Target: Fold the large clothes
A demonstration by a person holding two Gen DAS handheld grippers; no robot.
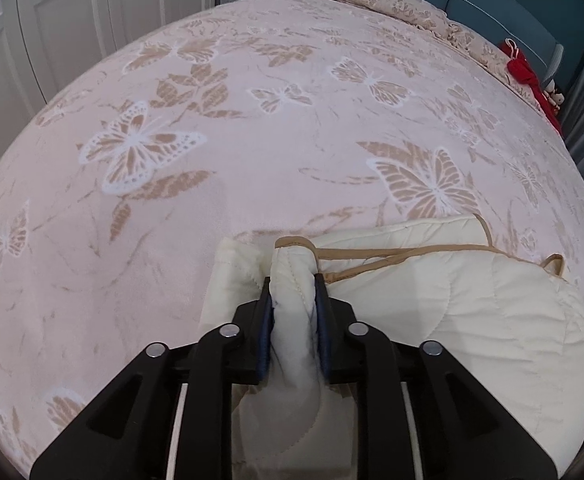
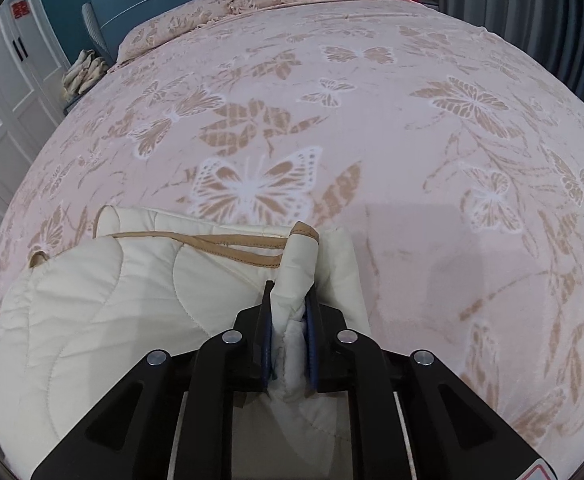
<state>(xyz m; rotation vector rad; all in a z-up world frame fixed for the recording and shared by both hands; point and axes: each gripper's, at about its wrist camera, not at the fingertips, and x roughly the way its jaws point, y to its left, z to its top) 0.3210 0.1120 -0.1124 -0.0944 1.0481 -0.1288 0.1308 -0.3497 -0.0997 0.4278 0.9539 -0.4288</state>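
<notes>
The left tongs [image 1: 292, 292] pinch a thick bunch of a cream quilted garment [image 1: 452, 312], and the right tongs [image 2: 290, 296] pinch a like bunch at its other end; in both, the blue pads [image 1: 266, 336] are pressed into the padding with cloth bulging between them. The garment lies on the bed [image 1: 252, 120], just ahead of and under both tongs, already doubled over itself, its tan binding [image 2: 220, 240] running between the two grips. To the left tongs it spreads to the right; to the right tongs, to the left. It looks soft, puffy and light for its bulk, likely springy, so a fold may puff back open unless pressed flat. The shell seems smooth and may slip in a shallow grip; a deep bite through all layers at the bound corners, as here, looks the surest hold. The plush bed cover will probably drag on it, so lifting should serve better than sliding. Ahead of both tongs the bed is open for laying the next fold.
</notes>
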